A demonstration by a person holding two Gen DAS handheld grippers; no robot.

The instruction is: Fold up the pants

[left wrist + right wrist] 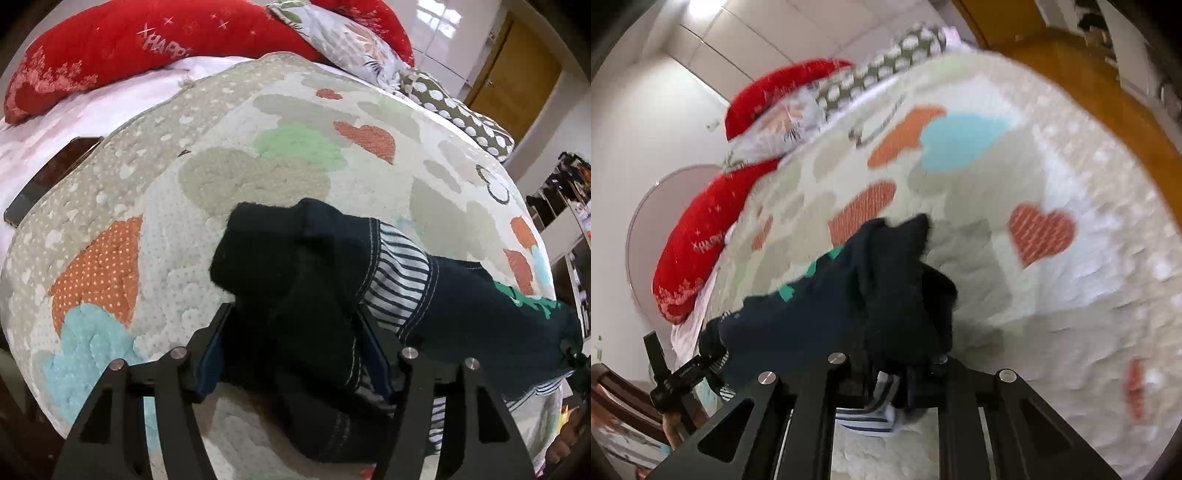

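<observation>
The pants are dark navy with a blue-and-white striped lining and a green print. They hang bunched between both grippers above a patterned quilt. My left gripper is shut on one bunched end of the pants. My right gripper is shut on the other end; striped lining shows between its fingers. The right wrist view is blurred. The other gripper shows at the left edge of the right wrist view.
The quilt with hearts and clouds covers the bed. Red pillows and a floral pillow lie at the head. A dark phone lies on the white sheet at left. A wooden door and shelves stand at right.
</observation>
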